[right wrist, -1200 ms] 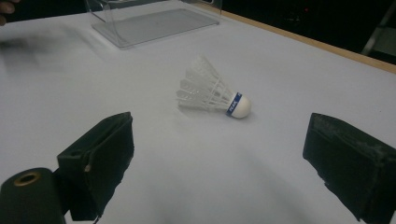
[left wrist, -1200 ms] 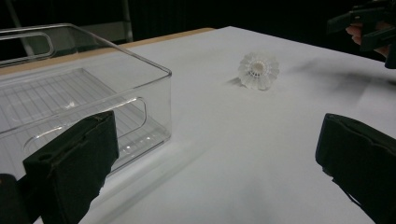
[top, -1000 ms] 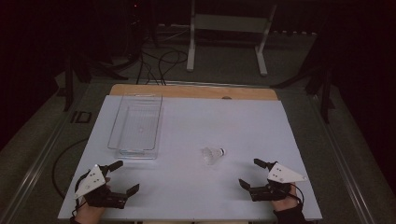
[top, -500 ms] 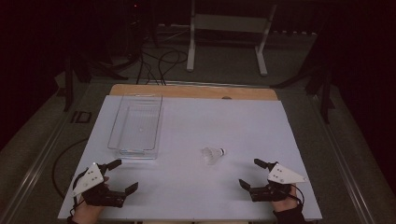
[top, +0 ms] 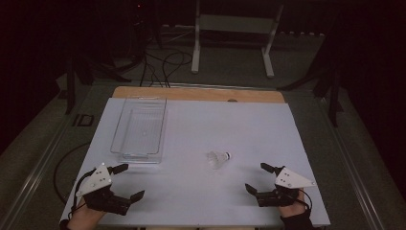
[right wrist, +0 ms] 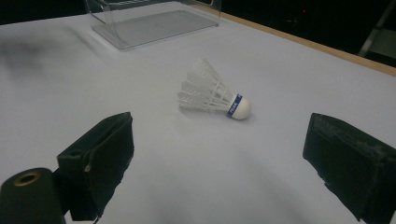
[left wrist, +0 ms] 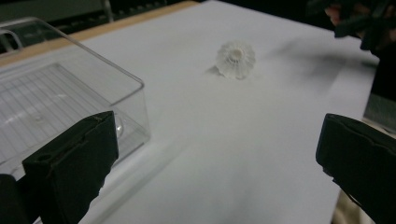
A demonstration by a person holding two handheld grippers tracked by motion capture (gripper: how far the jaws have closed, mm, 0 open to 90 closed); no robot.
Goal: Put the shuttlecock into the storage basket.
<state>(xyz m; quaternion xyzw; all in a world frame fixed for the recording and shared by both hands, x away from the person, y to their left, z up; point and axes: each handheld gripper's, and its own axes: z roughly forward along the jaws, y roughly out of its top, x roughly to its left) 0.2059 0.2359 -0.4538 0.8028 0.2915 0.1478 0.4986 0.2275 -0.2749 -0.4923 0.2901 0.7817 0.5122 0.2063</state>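
High view: left gripper [top: 128, 181] spread wide, a clear plastic tray [top: 140, 129] just ahead of it; shuttlecock [top: 219, 158] lies on its side between the 2 grippers, nearer the right gripper [top: 257, 177], also spread. Right gripper view reveals the shuttlecock's blue band.

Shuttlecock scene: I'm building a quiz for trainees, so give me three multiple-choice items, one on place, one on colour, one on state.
1. Where does the shuttlecock lie?
A. in the clear tray
B. on the white table sheet, right of the clear tray
C. on the floor
2. What colour is the band by its cork?
A. blue
B. red
C. green
3. How is the right gripper?
A. shut on the shuttlecock
B. shut, holding nothing
C. open

Key: B, it rests on bare sheet; A, the right gripper view shows a blue band; C, its fingers stand wide apart.
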